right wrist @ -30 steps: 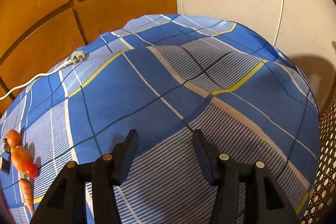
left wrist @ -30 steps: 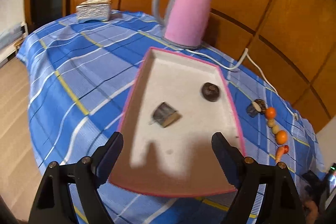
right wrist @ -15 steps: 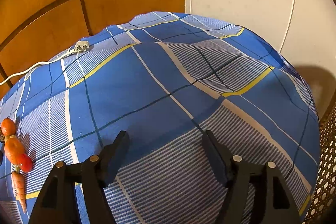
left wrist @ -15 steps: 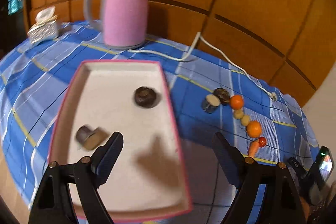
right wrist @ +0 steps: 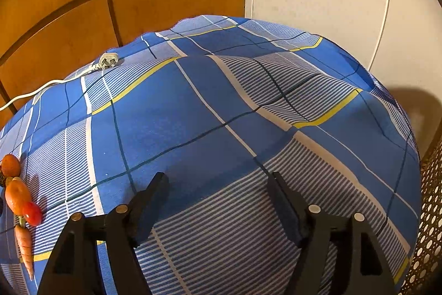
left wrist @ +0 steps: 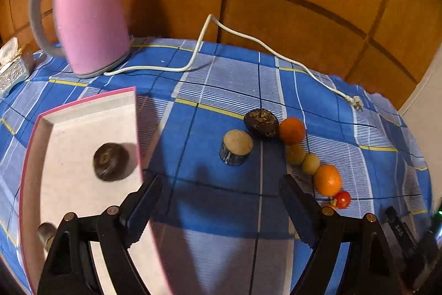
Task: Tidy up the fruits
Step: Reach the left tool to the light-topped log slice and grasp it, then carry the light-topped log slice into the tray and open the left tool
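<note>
Readable text: I find none in either wrist view.
Black device (left wrist: 397, 228) right of the tomato (left wrist: 342, 199): I see faint marks, too small to read.

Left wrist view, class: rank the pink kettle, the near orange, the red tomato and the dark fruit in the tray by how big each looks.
1. Kettle, by far.
2. Dark fruit in the tray.
3. Near orange: close to the dark fruit in apparent size, so this order is unsure.
4. Tomato, smallest.

Blue plaid-clothed table (left wrist: 226, 201): pink tray (left wrist: 83, 107), kettle (left wrist: 88, 15), fruit row (left wrist: 295, 130).
</note>
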Motion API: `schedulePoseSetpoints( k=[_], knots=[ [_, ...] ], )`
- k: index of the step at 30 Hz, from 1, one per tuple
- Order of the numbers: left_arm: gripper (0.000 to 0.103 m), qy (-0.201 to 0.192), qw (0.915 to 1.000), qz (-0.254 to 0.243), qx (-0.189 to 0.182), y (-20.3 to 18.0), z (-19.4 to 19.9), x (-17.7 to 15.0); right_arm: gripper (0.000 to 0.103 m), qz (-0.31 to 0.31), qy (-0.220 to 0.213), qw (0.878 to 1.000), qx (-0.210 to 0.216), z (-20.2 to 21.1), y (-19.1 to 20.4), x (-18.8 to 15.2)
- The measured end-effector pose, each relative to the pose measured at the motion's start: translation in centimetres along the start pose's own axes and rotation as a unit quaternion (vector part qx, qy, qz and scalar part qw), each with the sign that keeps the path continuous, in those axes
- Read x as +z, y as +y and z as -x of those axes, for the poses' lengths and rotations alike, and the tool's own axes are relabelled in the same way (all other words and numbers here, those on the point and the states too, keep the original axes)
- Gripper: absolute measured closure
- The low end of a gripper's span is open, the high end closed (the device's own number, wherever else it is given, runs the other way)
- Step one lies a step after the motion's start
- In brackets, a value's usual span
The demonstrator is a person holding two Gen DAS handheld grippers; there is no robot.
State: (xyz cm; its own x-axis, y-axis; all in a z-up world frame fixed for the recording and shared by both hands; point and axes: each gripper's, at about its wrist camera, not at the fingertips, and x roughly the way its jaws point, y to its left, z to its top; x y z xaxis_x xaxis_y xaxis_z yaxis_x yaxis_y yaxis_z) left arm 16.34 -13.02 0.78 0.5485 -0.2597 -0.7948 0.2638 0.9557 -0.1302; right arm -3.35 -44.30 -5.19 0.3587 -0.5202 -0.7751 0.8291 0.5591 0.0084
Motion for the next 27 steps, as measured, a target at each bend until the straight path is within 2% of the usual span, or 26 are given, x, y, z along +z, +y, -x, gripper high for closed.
schedulePoseSetpoints(
  k=[2, 7, 12, 16, 18, 19, 20, 21, 23, 27],
  knots=[
    [0.016, 0.004, 0.9999, -0.012, 0.010, -0.6, -1.1, 0.4, 0.027, 0.001, 0.000, 1.000, -0.001, 0.0, 0.1, 0.0],
    [0.018, 0.023, 0.9996, -0.001, 0.019, -1.0, -4.2, 1.5, 0.026, 0.002, 0.000, 1.000, 0.000, 0.0, 0.2, 0.0],
    [0.019, 0.033, 0.9987, -0.012, 0.036, -1.1, -6.8, 2.3, 0.025, 0.004, 0.000, 1.000, -0.001, 0.0, 0.2, 0.0],
    [0.033, 0.053, 0.9979, -0.007, 0.038, -0.8, -8.8, 2.6, 0.025, 0.006, -0.001, 1.000, -0.002, 0.0, 0.1, 0.0],
    [0.047, 0.039, 0.9981, -0.019, 0.043, -1.2, -9.0, 2.7, 0.025, 0.006, -0.001, 1.000, -0.001, -0.1, 0.1, 0.0],
    [0.063, 0.035, 0.9985, -0.027, 0.031, -1.4, -8.9, 2.7, 0.025, 0.006, -0.001, 1.000, -0.001, -0.1, 0.1, 0.0],
    [0.068, 0.033, 0.9984, -0.037, 0.026, -1.6, -8.9, 2.7, 0.025, 0.007, -0.001, 1.000, -0.002, -0.1, 0.1, 0.0],
    [0.068, 0.033, 0.9983, -0.039, 0.028, -1.8, -8.8, 2.7, 0.025, 0.007, -0.002, 1.000, -0.002, -0.1, 0.2, 0.0],
    [0.068, 0.037, 0.9988, -0.033, 0.007, -1.7, -8.2, 2.4, 0.024, 0.009, -0.002, 1.000, -0.003, -0.1, 0.2, 0.0],
    [0.068, 0.016, 0.9994, -0.030, -0.005, -1.6, -5.6, 1.6, 0.024, 0.010, -0.002, 1.000, -0.004, -0.1, 0.3, 0.0]
  ],
)
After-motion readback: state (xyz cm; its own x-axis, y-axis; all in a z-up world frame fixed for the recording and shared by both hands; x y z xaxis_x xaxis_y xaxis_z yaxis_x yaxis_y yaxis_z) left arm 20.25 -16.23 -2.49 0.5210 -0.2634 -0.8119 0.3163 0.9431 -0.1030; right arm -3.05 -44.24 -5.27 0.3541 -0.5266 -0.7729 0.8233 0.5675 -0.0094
